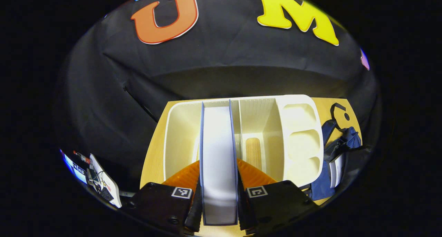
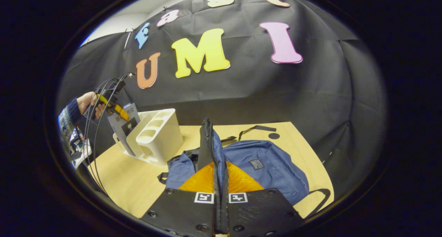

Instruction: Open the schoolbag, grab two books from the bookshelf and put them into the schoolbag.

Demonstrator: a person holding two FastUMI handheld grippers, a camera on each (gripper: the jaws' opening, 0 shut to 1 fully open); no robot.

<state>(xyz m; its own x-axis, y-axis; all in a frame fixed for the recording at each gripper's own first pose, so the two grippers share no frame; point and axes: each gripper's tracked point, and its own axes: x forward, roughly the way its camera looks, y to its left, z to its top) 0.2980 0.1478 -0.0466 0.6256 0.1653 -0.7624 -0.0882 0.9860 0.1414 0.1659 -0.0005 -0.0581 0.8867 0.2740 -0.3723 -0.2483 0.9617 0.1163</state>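
Here the book (image 1: 219, 161), blue-edged with pale pages, stands upright in the white bookshelf (image 1: 297, 140), in the slot left of the middle divider as the left gripper view has it. The left hand-held gripper (image 1: 219, 195) is clamped on it, one finger pressing each cover. In the right gripper view that same book (image 2: 121, 126) tilts out of the bookshelf (image 2: 162, 133), with a hand (image 2: 88, 102) on the left hand-held gripper (image 2: 115, 109) above it. Beside the bookshelf, the blue schoolbag (image 2: 272, 168) lies on the wooden counter (image 2: 127, 181). The right hand-held gripper (image 2: 220, 192) is closed on the schoolbag's upright zipper edge (image 2: 207, 143), its two fingers nearly together with the fabric pinched between them. A black strap (image 2: 257, 128) trails on the counter behind the schoolbag.
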